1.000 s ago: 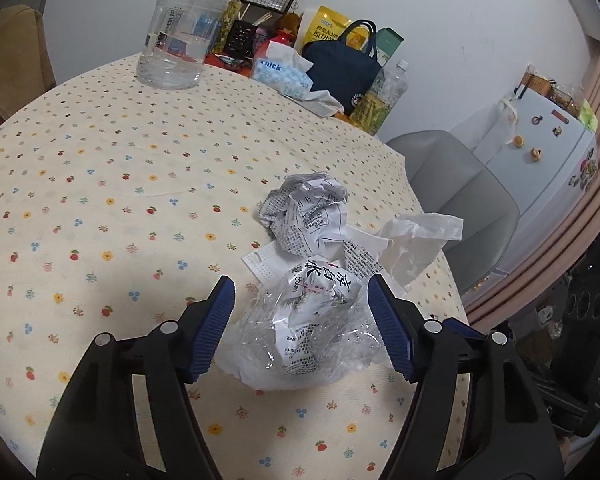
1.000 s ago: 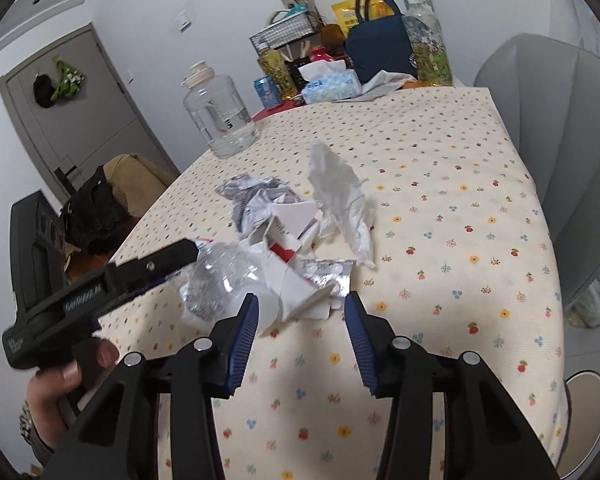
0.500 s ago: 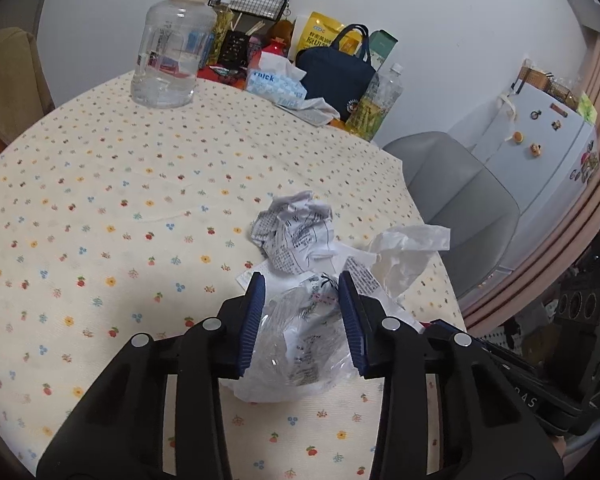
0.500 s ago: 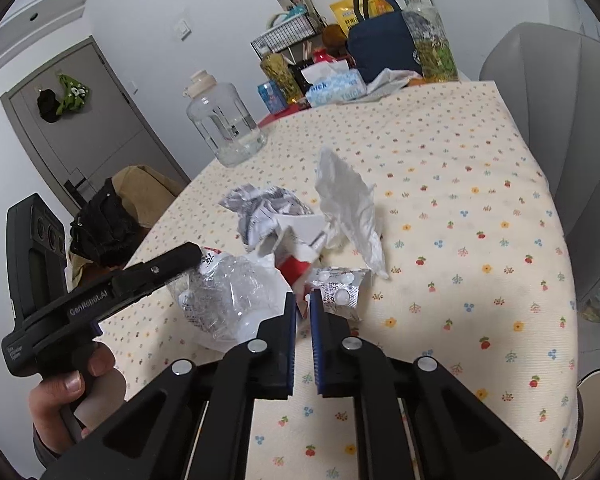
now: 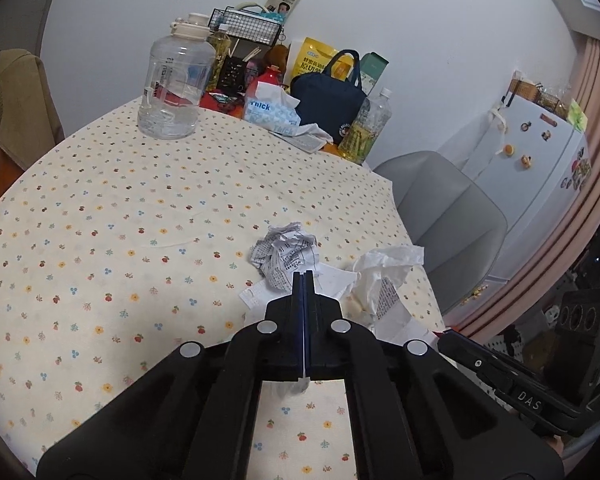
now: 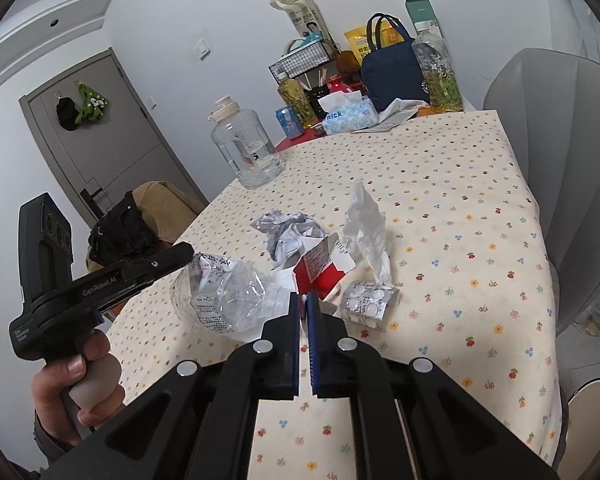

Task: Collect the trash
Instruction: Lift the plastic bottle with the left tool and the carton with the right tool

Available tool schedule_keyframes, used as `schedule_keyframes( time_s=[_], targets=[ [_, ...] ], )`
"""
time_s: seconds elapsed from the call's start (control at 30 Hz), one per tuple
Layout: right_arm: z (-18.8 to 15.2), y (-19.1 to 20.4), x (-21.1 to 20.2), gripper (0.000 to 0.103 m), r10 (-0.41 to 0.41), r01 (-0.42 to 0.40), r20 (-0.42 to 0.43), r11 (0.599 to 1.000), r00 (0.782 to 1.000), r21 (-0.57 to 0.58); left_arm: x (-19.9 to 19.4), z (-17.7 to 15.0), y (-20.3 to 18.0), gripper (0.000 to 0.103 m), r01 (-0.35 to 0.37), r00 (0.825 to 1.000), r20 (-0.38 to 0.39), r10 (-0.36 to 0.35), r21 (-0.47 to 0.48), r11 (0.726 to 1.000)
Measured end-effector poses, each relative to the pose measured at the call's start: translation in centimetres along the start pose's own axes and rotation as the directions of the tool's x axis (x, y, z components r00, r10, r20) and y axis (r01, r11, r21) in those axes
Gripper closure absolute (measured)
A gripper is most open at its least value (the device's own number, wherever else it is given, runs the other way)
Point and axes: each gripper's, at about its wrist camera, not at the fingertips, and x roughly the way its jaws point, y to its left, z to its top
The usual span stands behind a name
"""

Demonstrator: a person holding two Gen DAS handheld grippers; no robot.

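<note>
Clamping crushed plastic bottle (image 6: 224, 300) in our left gripper (image 5: 303, 276), jaws fully together on thin film. Our right gripper (image 6: 304, 300) pinched shut on edge of red-and-white carton (image 6: 320, 268). Remaining trash on floral tablecloth (image 6: 460, 208): crumpled paper (image 5: 286, 248), tissue (image 6: 366, 224), pill blister (image 6: 366, 302).

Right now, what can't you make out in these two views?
- Bottle: in the left wrist view the shut left tool covers all but a sliver.
- What the right tool pinches: in the right wrist view its own tips hide the contact.
- Paper ball: print too small to read in either view.
</note>
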Motion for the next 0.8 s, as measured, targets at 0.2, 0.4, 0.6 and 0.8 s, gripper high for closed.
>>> schedule_keyframes(
  time_s=[0.2, 0.4, 0.6, 0.8],
  targets=[
    [-0.2, 0.7, -0.8, 0.098, 0.018, -0.018, 0.012, 1.0, 1.0, -0.015, -2.3, 0.8, 0.2, 0.102, -0.022, 0.999, 0.049, 0.022, 0.018, 1.0],
    [-0.7, 0.9, -1.1, 0.098, 0.019, -0.019, 0.005, 0.999, 1.0, -0.027, -1.3, -0.6, 1.5, 0.019, -0.09, 0.995, -0.03, 0.092, 0.057, 0.994],
    [-1.2, 0.3, -1.1, 0.098, -0.001, 0.001, -0.008, 1.0, 1.0, -0.014, 1.1, -4.0, 2.2, 0.018, -0.145, 0.975, -0.15, 0.166, 0.143, 0.979],
    [-2.1, -0.1, -1.3, 0.098, -0.02, 0.019, -0.02, 1.0, 1.0, -0.018, 3.4, -5.8, 1.2, 0.015, -0.148, 0.956, -0.21, 0.204, 0.254, 0.956]
  ],
)
